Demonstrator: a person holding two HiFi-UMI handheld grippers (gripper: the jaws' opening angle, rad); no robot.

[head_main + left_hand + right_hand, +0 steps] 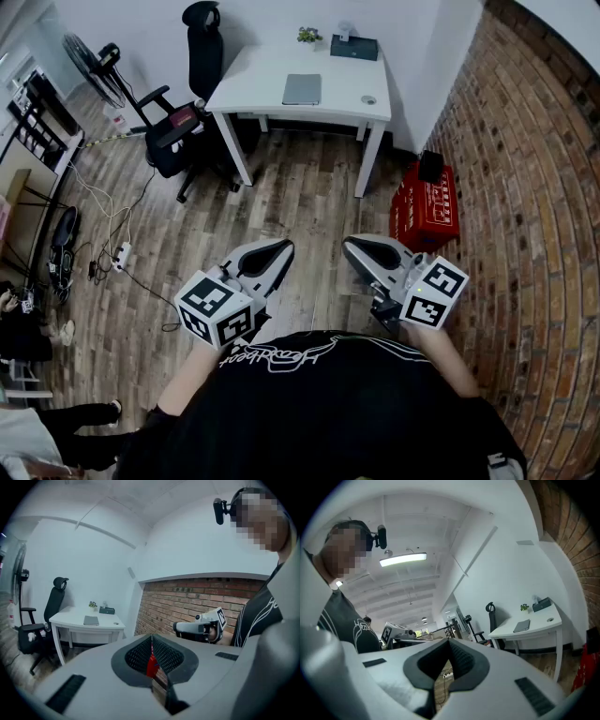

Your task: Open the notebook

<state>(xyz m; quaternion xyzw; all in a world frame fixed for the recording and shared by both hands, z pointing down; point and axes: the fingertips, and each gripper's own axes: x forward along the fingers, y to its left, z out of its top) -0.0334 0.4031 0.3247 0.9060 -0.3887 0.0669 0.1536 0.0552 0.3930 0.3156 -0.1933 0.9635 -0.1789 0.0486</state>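
Note:
The grey notebook (302,89) lies closed on the white table (258,80) at the far side of the room. It also shows small in the left gripper view as the notebook (91,620) and in the right gripper view as the notebook (521,626). Both grippers are held close to the person's body, well short of the table. The left gripper (281,249) is shut with nothing between its jaws, which meet in its own view (151,638). The right gripper (351,246) is likewise shut and empty (449,643).
A small plant (309,36), a dark box (354,47) and a small round object (368,99) share the table. Two black office chairs (178,127) stand at its left. A red crate (427,211) sits by the brick wall (534,187). Cables and a power strip (120,255) lie on the wood floor.

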